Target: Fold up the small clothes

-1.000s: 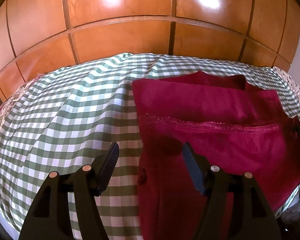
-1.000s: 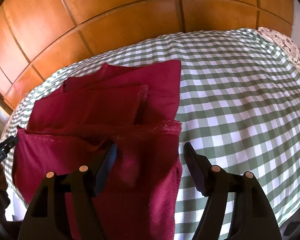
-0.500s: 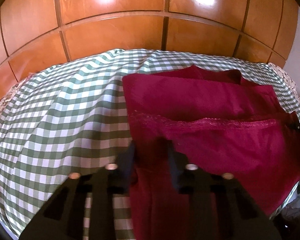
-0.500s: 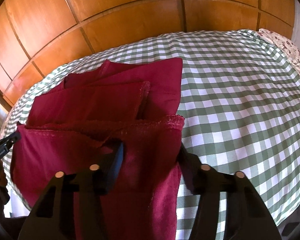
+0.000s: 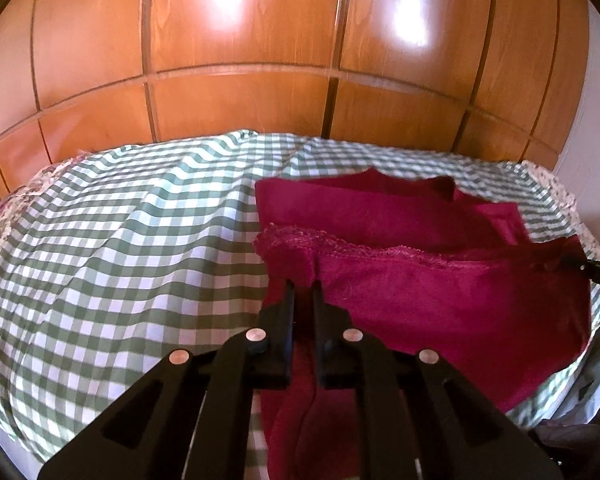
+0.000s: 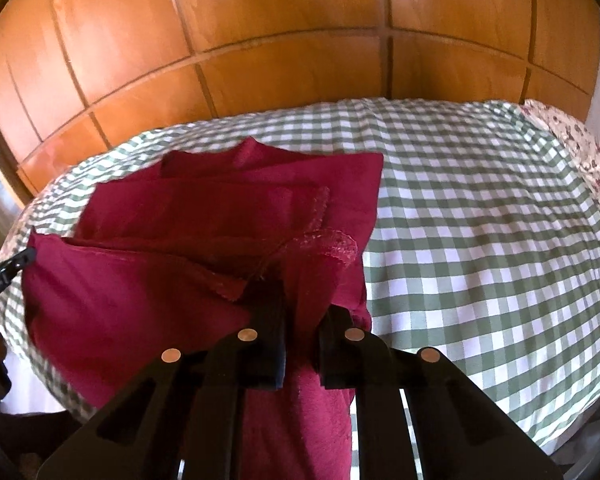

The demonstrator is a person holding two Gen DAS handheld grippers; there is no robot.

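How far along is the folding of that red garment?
Partly done: the red garment already lies in layers on the checked cloth. In hand: the left gripper and right gripper have just closed on its near lace-edged corners. Left: carrying that edge over and smoothing.

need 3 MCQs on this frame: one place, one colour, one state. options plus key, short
1. Where does the red garment lie?
A. on the checked cloth
B. on a bare wooden floor
C. inside a basket

2. What colours is the checked cloth?
A. blue and yellow
B. green and white
C. black and red

3. What state is the left gripper in?
A. wide open above the cloth
B. shut on nothing
C. shut on the garment's lace-trimmed edge

Key: 1 A, the checks show around it on the left and far sides. 2 B, green and white squares. 3 C, the jaws have just closed and a fold of red fabric sits pinched between the tips.
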